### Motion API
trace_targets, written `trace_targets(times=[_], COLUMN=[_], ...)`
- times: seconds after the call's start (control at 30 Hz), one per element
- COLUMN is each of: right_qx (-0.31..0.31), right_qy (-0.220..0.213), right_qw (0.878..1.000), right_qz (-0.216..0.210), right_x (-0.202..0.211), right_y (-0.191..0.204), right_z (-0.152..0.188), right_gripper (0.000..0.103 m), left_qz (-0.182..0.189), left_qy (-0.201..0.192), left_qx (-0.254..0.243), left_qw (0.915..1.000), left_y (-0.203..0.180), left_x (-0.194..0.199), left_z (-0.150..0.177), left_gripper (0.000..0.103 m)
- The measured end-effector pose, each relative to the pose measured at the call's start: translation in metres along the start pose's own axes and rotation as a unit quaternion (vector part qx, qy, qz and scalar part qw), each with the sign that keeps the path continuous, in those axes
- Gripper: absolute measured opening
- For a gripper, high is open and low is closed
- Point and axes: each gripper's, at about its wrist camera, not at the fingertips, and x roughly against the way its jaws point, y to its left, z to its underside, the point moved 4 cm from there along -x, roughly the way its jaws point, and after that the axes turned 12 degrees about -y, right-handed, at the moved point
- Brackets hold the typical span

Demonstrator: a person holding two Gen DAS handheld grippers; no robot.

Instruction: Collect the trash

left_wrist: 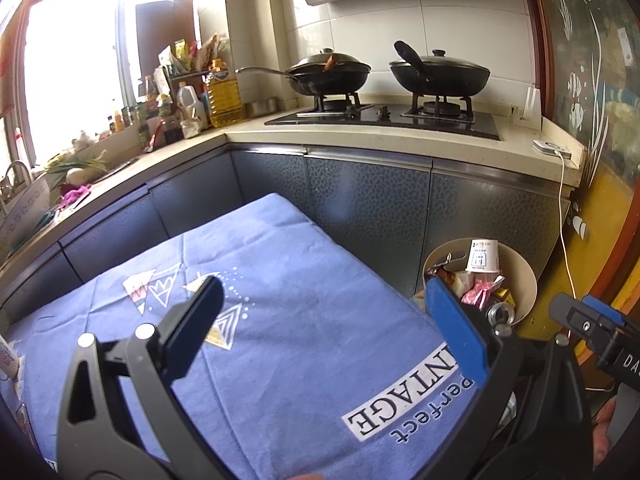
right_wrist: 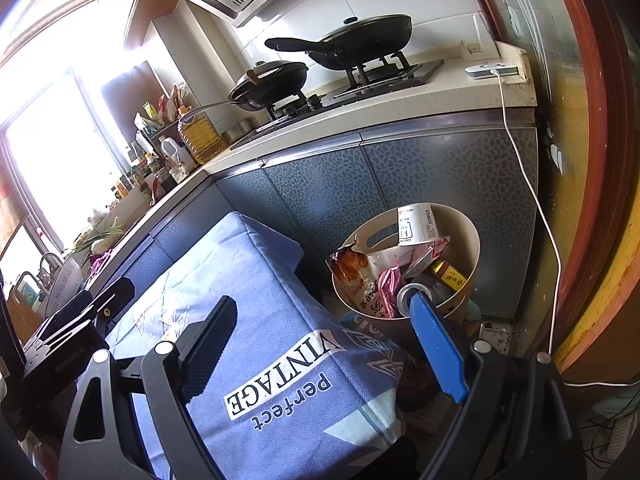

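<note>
Left of the bin, over the blue cloth [left_wrist: 288, 280]: left gripper [left_wrist: 324, 300], jaws spread wide, nothing between them. Nearer the bin, above the cloth's printed corner: right gripper [right_wrist: 324, 320], likewise released and bare, its blue finger reaching across the bin's near rim. On the floor just right of the cloth, against the grey cabinets [right_wrist: 400, 176]: beige bin [right_wrist: 472, 232], heaped with trash, namely a white cup [right_wrist: 416, 226] on top, snack wrappers [right_wrist: 360, 272], a can [right_wrist: 404, 298]. Up behind the bin, on the stove: two black pans [left_wrist: 440, 74].
</note>
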Motion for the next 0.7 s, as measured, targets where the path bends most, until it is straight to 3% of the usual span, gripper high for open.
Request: trace_targets(times=[0.7], right_qx=[0.002], right_qy=[0.009], right_qw=[1.000], right_qz=[0.002], right_x=[-0.0081], right_y=[0.0016], right_z=[0.0071], right_gripper=[0.086], left_qz=[0.006], left_qy=[0.031], left_qx=[0.017], left_qw=[0.9994], left_y=[0.0078], left_x=[-0.0078], left_z=[0.0086], left_gripper=[0.097])
